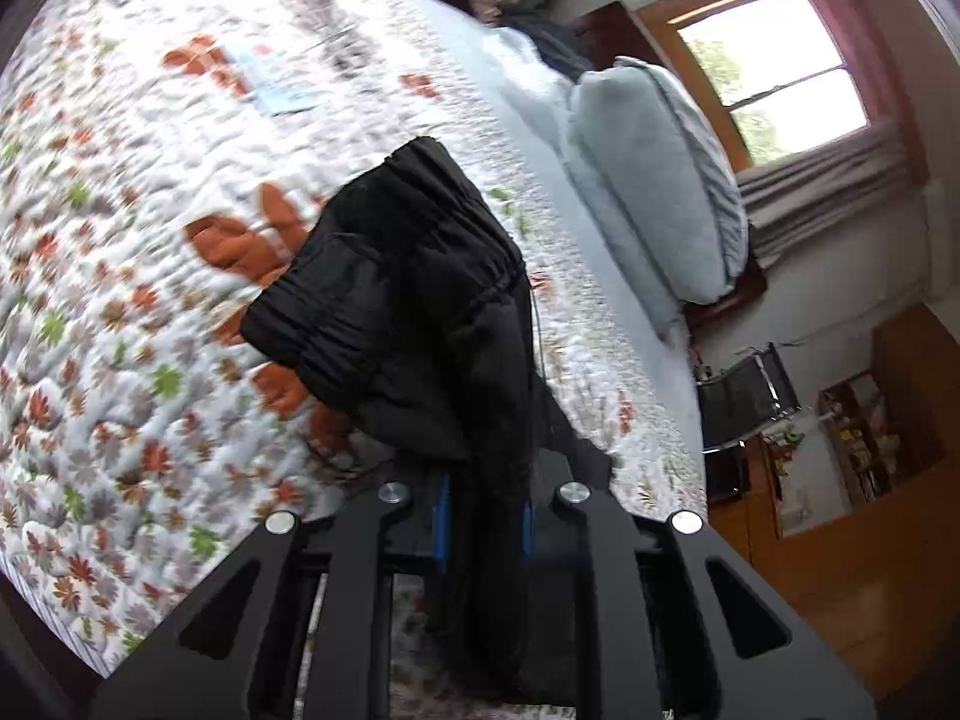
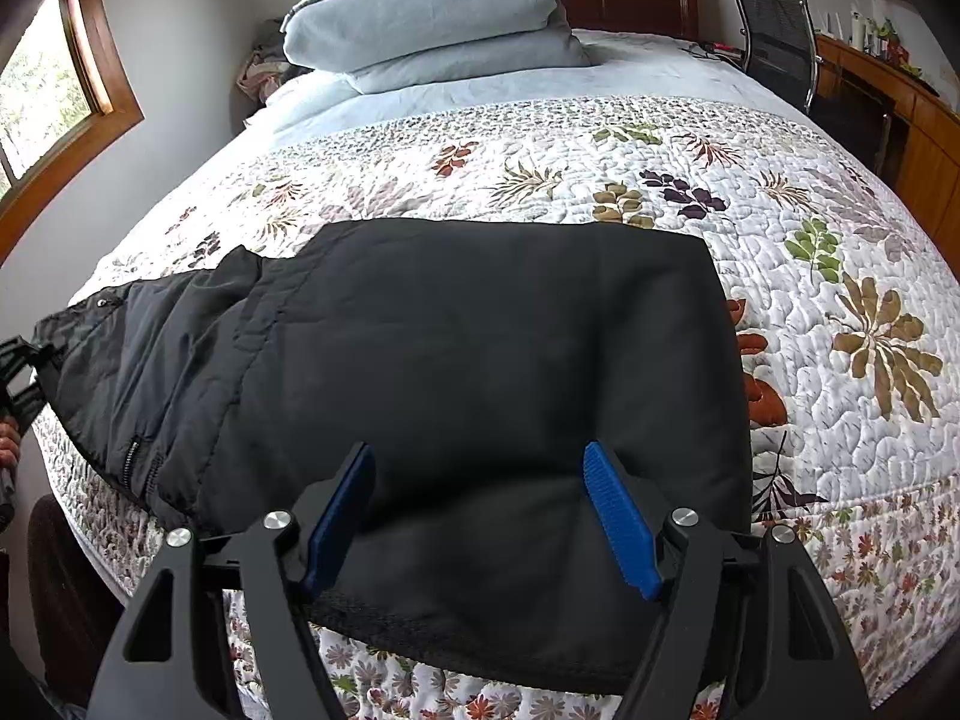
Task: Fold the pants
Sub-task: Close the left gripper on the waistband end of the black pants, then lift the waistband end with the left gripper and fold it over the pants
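Black padded pants (image 2: 480,348) lie folded across a floral quilt (image 2: 810,300) near the bed's front edge. My right gripper (image 2: 477,453) stands open over the near part of the pants, its blue pads (image 2: 618,516) on either side of flat fabric without pinching it. At the far left edge of that view my left gripper (image 2: 18,372) holds the zippered end of the pants, raised off the quilt. In the left wrist view the left gripper (image 1: 486,516) is shut on a bunch of the pants (image 1: 408,276), and the elastic waistband hangs out in front of it.
A folded pale blue duvet (image 2: 432,18) sits at the head of the bed. A black chair (image 2: 774,18) and a wooden desk (image 2: 888,96) stand to the right, a window (image 2: 42,84) to the left. A person's hand (image 2: 7,438) shows at the left edge.
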Available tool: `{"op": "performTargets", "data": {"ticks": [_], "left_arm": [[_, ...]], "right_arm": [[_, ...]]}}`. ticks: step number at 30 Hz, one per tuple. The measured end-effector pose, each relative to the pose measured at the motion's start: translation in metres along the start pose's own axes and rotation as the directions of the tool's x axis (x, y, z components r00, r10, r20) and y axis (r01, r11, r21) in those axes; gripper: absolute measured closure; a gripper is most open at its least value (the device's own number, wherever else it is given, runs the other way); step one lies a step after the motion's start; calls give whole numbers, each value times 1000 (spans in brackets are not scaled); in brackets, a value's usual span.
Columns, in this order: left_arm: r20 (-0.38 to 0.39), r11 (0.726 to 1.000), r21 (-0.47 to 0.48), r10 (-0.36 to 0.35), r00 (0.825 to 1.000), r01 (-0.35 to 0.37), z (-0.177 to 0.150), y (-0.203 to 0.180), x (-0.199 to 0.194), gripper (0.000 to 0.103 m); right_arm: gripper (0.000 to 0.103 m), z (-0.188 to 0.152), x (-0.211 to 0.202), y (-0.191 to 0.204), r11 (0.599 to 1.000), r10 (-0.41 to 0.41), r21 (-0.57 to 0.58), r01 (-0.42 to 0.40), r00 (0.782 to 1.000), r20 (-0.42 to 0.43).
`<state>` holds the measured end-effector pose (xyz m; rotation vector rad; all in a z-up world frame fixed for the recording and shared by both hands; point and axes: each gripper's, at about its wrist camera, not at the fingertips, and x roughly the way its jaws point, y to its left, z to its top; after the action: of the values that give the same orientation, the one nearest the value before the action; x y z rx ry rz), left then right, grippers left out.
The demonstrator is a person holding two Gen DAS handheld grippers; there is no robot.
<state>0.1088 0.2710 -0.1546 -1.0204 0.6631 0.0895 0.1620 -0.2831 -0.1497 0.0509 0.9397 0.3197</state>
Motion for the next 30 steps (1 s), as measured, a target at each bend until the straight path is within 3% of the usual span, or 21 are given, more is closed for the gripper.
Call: {"op": "performTargets", "data": {"ticks": [10,20,30], "left_arm": [[28,978,191,-86,996,79,-13,-69,-8,88],[-37,903,380,-200,979,199,-44,-133,-2,87],[-106,834,492,-228,968,250,-74,-167,17,85]], "right_arm": [[30,0,-2,-2,1000,12,16,-13,1000,7],[30,1,-10,-15,996,41,79,-44,998,38],[30,2,-18,-34,986,72,148,-81,995,71]]}}
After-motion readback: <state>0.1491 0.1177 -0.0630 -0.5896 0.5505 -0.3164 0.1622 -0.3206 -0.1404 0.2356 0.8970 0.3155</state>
